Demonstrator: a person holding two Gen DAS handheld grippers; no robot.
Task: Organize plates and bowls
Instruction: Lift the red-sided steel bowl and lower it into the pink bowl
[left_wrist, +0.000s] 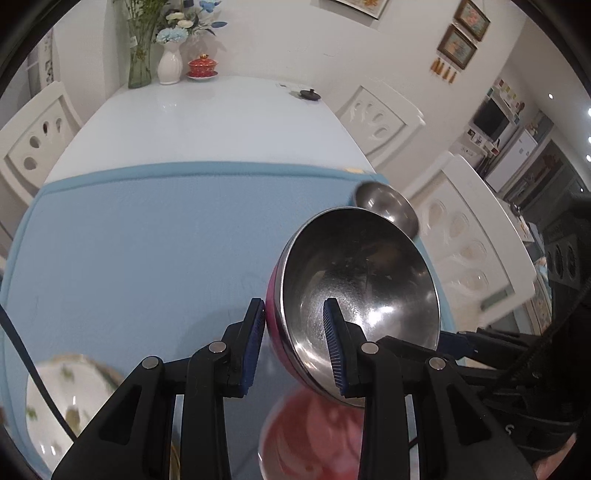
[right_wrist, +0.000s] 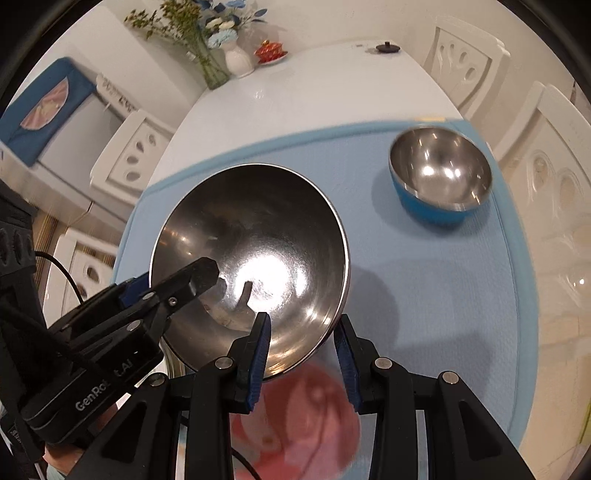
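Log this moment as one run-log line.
left gripper: shut on pink-sided steel bowl rim | right gripper: shut on opposite rim | bowl: lifted, tilted above blue mat | blue bowl: on mat

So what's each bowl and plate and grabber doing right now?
Pink steel bowl: lifted off the mat, tilted, empty, gripped on two sides of its rim.
Left gripper: shut on the bowl's rim.
Right gripper: shut on the opposite rim.
Blue steel bowl: upright on the blue mat, empty.
Pink dish: lying below the bowl, blurred.
White floral plate: on the mat.
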